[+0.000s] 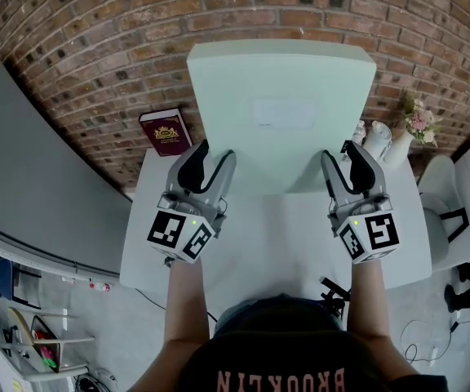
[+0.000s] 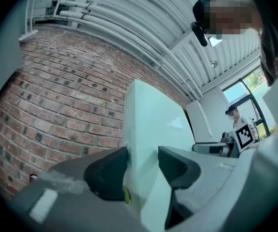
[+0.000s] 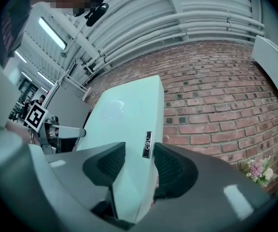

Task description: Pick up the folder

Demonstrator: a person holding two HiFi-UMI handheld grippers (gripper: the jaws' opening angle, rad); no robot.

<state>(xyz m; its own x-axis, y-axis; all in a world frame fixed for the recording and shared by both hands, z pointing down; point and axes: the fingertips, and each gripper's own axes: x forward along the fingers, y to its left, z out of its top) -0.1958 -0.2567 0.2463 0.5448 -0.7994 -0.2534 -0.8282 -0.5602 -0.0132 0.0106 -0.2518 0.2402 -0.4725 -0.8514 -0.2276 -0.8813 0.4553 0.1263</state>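
Observation:
A big pale green folder (image 1: 280, 113) is held up off the white table (image 1: 284, 243), tilted toward the brick wall. My left gripper (image 1: 210, 158) is shut on its lower left edge. My right gripper (image 1: 343, 155) is shut on its lower right edge. In the left gripper view the folder (image 2: 148, 124) runs up between the two black pads of that gripper (image 2: 141, 166). The right gripper view shows the folder (image 3: 129, 110) clamped in the right gripper (image 3: 139, 163), a small black label on the spine just above the pads. The table under the folder is hidden.
A maroon book (image 1: 166, 131) lies at the table's back left corner. White vessels (image 1: 378, 137) and a small bunch of flowers (image 1: 420, 121) stand at the back right. A white chair (image 1: 439, 211) is to the right, a grey panel (image 1: 31, 178) to the left.

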